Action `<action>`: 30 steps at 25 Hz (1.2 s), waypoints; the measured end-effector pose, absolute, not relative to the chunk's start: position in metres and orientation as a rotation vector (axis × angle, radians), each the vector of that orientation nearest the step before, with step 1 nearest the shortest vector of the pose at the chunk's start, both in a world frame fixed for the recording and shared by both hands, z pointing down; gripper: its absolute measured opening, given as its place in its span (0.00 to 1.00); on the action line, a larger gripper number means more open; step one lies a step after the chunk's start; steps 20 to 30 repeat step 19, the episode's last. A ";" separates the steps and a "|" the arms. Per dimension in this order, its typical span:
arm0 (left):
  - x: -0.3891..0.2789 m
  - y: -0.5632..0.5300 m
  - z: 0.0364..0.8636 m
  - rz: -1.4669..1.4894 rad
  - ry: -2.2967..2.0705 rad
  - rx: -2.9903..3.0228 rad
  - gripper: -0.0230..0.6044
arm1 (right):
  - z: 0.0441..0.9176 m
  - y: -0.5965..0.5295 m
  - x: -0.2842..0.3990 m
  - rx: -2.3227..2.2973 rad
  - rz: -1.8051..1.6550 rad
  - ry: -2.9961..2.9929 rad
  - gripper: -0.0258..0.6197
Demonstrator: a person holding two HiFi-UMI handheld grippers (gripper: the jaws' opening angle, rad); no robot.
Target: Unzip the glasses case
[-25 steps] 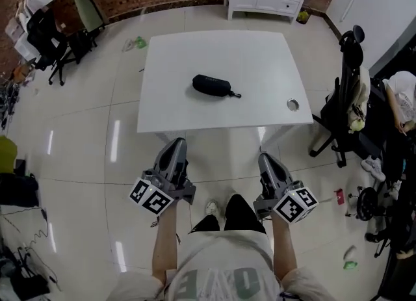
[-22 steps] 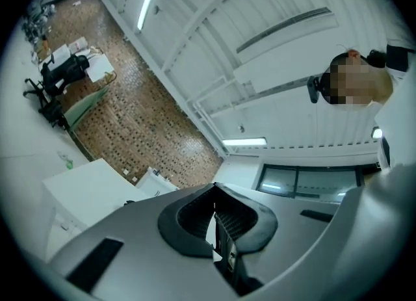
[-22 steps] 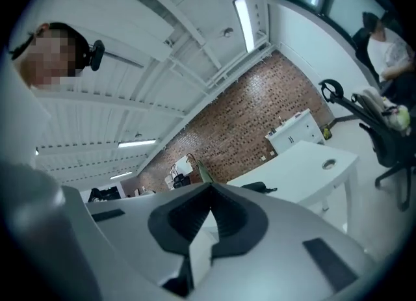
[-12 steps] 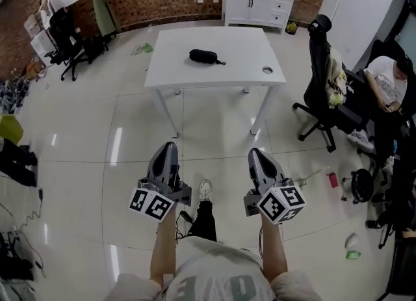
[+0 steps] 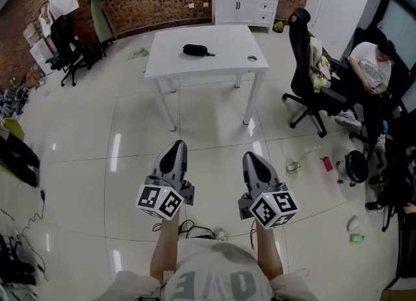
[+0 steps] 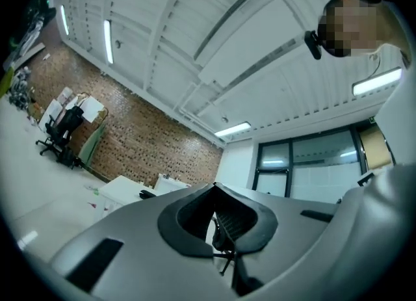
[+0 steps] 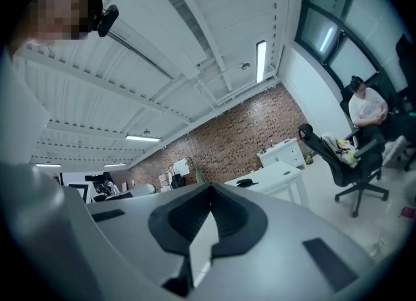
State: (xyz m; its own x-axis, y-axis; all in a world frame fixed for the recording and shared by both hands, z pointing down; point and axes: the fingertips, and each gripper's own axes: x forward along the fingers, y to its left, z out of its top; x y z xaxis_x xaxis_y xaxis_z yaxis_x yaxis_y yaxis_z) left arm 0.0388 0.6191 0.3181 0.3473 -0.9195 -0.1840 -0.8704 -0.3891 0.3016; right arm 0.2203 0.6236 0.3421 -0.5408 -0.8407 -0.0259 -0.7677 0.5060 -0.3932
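Found the case [image 5: 195,50] lying about the middle of the table [image 5: 221,67], slightly nearer the left edge than the right, with nothing touching it. Too small at this range to tell whether zipped or unzipped. Noted a round grommet [image 5: 252,58] near the right edge, apart from the case.

Recorded a withdrawal over the last second. Previously stood with the near edge of the table just ahead of both grippers; now stands well back, with a broad stretch of floor [image 5: 195,117] between. Noted the left gripper [image 5: 175,147] and right gripper [image 5: 252,158] held side by side over the floor, fingers closed tip to tip and gripping nothing.

Judged as follows: out of reach of the case, so no work on the zip possible from here. Fits either a step back after the zip work or a stand-off with it still to do. Cannot settle which without sight of the zip.

Observed around: a chair [image 5: 305,72] off the right edge of the table, a cabinet [image 5: 244,7] beyond the far edge, a seated person [image 5: 370,72] at far right, litter [image 5: 325,162] on the floor to the right, a cable [image 5: 192,231] by the feet. Found nothing standing in the straight line to the near edge, only the cable underfoot to mind.
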 end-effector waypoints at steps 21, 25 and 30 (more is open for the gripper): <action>0.014 0.687 0.326 -0.417 -1.631 2.421 0.04 | 0.348 0.690 0.172 -1.363 -0.508 2.637 0.04; 0.014 0.687 0.326 -0.417 -1.631 2.421 0.04 | 0.348 0.690 0.172 -1.363 -0.508 2.637 0.04; 0.014 0.687 0.326 -0.417 -1.631 2.421 0.04 | 0.348 0.690 0.172 -1.363 -0.508 2.637 0.04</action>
